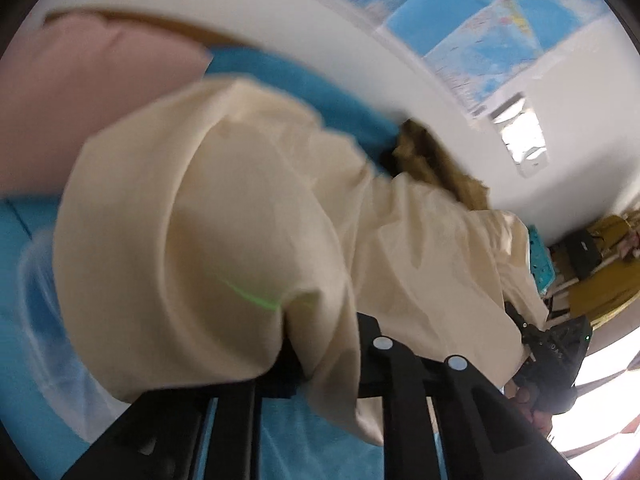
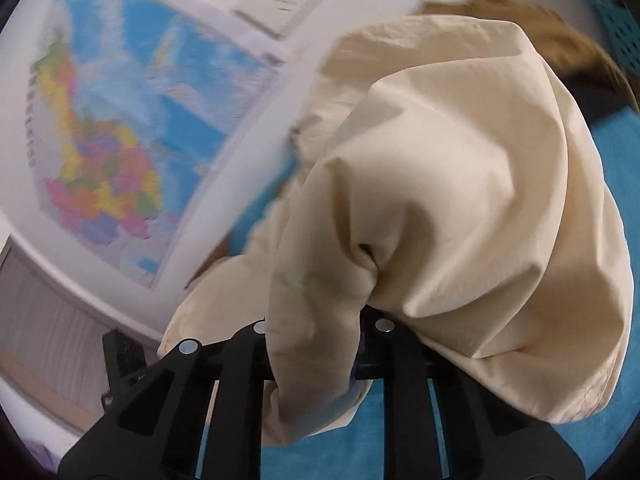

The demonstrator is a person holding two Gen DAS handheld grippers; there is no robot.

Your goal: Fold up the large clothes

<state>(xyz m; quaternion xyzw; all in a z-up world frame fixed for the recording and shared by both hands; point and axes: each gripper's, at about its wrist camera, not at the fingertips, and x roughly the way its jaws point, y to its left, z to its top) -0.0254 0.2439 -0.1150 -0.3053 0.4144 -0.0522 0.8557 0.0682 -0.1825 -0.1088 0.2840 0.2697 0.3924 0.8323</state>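
Because the cream garment (image 1: 224, 208) is large, we grip it at two separate places so it can be spread and carried as one sheet, not bunched. In the left wrist view, the left gripper (image 1: 320, 364) has cloth drawn in between its black fingers, which stand close together on a pinched fold; we judge it to be clamped on the garment. The fabric billows forward from that pinch and hangs above the blue surface (image 1: 36, 312), so most of it is off the surface at this end. A pink cushion (image 1: 80, 100) lies beyond on the left, a brown furry item (image 1: 432, 160) sits behind the garment, and wall maps (image 1: 480, 40) hang further back. The other hand-held unit shows at the lower right edge, beside the garment's far side, which fits a two-point hold. In the right wrist view, the right gripper (image 2: 320, 344) likewise has a gathered fold of the garment (image 2: 460, 200) running down between its narrowed fingers, so we take it as holding the cloth. The fabric drapes over and ahead of the fingers, above the blue surface (image 2: 500, 452). A coloured map (image 2: 112, 160) fills the wall to the left. Both views are blurred, so seams and edges cannot be identified.
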